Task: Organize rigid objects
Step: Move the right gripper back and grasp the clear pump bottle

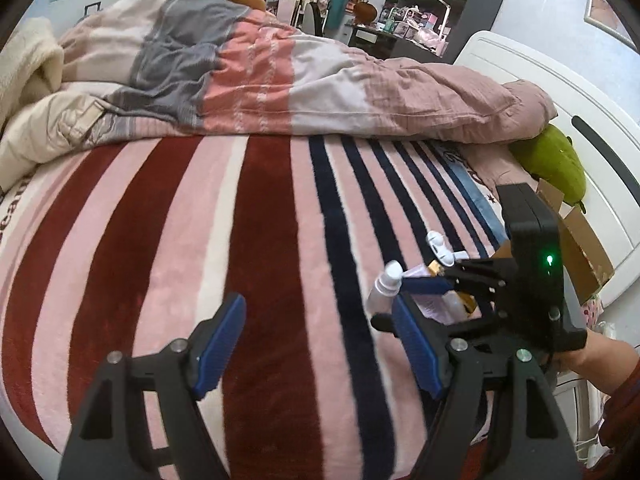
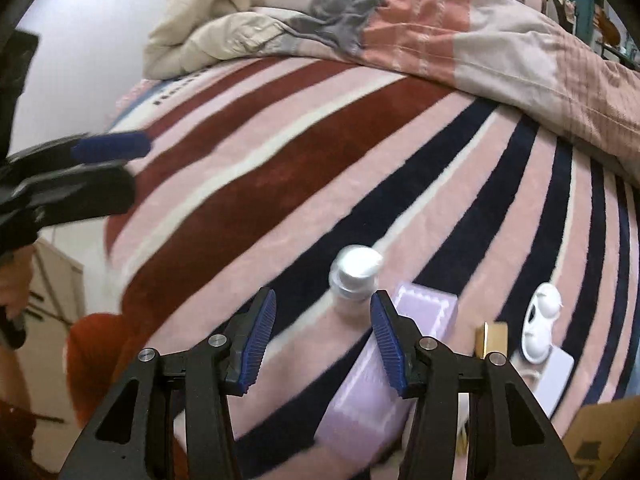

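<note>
Small rigid items lie on the striped blanket (image 2: 320,168): a clear bottle with a white cap (image 2: 354,270), a lilac tube (image 2: 372,384), a gold-edged item (image 2: 494,338), a white earbud case (image 2: 540,322) and a white card (image 2: 554,374). My right gripper (image 2: 322,340) is open, its jaws low over the bottle's body, touching nothing. In the left wrist view the bottle (image 1: 386,284) and earbud case (image 1: 440,246) lie beside the right gripper (image 1: 420,286). My left gripper (image 1: 316,344) is open and empty above the blanket, left of the items.
A rumpled quilt (image 1: 280,76) covers the bed's far half. A cardboard box (image 1: 580,240) and a green plush (image 1: 556,160) sit by the white headboard (image 1: 560,92). Cluttered shelves (image 1: 420,12) stand beyond the bed. The box corner also shows in the right wrist view (image 2: 600,440).
</note>
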Available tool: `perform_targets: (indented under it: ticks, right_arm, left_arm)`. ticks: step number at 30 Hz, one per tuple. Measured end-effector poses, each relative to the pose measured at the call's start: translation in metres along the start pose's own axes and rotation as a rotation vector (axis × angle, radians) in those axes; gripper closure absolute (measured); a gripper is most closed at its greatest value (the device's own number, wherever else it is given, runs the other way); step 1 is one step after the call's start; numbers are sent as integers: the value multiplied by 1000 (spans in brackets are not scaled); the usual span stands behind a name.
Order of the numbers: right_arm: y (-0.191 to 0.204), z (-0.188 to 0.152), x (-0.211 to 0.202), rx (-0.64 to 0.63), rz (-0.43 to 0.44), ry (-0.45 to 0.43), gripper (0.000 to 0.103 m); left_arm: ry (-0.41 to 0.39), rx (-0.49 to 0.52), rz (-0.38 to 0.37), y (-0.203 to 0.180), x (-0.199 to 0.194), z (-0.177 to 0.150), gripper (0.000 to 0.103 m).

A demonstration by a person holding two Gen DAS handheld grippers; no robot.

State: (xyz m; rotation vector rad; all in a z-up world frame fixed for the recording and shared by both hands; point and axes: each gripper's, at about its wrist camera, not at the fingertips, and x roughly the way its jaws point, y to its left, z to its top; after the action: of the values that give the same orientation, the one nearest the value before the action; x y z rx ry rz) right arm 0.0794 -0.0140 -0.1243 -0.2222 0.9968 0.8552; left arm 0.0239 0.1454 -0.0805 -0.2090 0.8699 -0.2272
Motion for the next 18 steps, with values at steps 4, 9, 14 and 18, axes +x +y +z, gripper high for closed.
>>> perform_targets:
  ticks: [4, 9, 14, 18]
  right_arm:
    - [11, 12, 11, -25, -11, -22, 59]
    - [20, 20, 27, -38, -73, -25, 59]
    - [19, 21, 40, -59, -126, -27, 78]
    - [24, 16, 35, -72, -127, -38, 83]
  left_arm:
    - [-7, -15, -31, 14, 0, -4, 30]
    - [-6, -31, -57, 29, -3, -10, 30]
    - [14, -25, -43, 32, -6, -13, 30]
    - [18, -17, -43, 24, -12, -12, 30]
